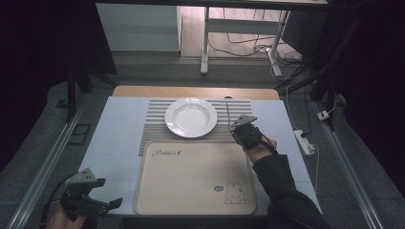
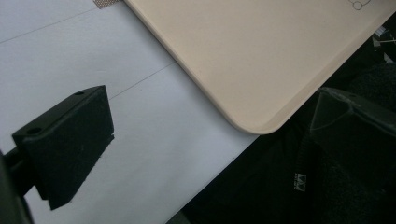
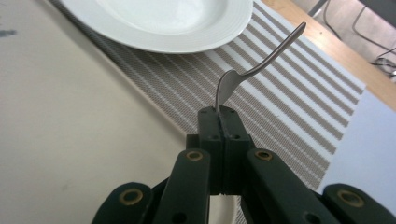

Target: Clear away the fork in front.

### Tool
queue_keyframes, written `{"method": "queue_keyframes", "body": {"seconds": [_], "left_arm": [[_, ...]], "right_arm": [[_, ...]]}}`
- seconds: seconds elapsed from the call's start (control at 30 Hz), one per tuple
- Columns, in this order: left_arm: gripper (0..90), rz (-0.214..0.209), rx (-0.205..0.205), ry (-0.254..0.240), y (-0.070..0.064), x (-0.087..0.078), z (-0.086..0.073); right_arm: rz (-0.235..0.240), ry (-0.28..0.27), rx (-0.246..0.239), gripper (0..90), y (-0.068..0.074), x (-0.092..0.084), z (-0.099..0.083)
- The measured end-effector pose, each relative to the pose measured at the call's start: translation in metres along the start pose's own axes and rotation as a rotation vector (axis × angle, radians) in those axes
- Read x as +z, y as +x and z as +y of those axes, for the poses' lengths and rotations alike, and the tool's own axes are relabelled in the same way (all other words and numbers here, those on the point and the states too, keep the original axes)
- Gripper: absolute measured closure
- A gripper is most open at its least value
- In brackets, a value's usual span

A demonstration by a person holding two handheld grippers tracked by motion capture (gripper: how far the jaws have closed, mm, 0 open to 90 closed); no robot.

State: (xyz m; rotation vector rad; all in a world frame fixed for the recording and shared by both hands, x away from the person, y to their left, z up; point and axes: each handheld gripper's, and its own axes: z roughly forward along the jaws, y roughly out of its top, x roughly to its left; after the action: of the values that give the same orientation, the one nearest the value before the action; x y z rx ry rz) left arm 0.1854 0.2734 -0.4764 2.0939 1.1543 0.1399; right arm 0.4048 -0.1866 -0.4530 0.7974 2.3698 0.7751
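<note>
Right hand-held gripper (image 3: 219, 112): jaws pressed together on the wide end of a metal utensil (image 3: 261, 60). The handle curves up and away from the jaws; whether it is a spoon or a fork cannot be told, since the head is hidden between the pads. In the high view this hand-held gripper (image 1: 237, 130) sits above the striped placemat (image 1: 157, 119), just right of the white plate (image 1: 191, 117) and off the far right corner of the beige tray (image 1: 191, 181).

Left hand-held gripper (image 1: 112, 203): jaws apart, empty, at the near left corner of the bench (image 1: 114, 143).

Judgement: pickup is done; the utensil is held clear of the mat. Placing it beside the plate looks like what remains. Plate and tray are bare.
</note>
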Motion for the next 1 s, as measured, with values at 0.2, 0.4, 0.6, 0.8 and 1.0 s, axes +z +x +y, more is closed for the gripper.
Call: {"method": "queue_keyframes", "body": {"seconds": [0.2, 0.4, 0.6, 0.8, 1.0], "left_arm": [[0.0, -0.001, 0.002, -0.001, 0.0, 0.0, 0.0], [0.0, -0.005, 0.02, 0.014, -0.002, 0.002, 0.001], [0.0, -0.005, 0.021, 0.012, -0.002, 0.001, 0.002], [0.0, -0.03, 0.015, -0.034, -0.001, -0.001, 0.003], [0.0, -0.074, 0.074, -0.02, -0.003, 0.006, 0.014]], "right_arm": [[0.043, -0.04, 0.051, 89.9, 0.002, -0.021, -0.013], [0.096, -0.08, 0.105, 89.9, 0.006, -0.04, -0.023], [0.131, -0.091, 0.093, 89.9, 0.019, -0.055, -0.031], [0.176, -0.115, 0.072, 89.9, 0.033, -0.07, -0.037], [0.208, -0.138, 0.059, 89.8, 0.045, -0.085, -0.044]]}}
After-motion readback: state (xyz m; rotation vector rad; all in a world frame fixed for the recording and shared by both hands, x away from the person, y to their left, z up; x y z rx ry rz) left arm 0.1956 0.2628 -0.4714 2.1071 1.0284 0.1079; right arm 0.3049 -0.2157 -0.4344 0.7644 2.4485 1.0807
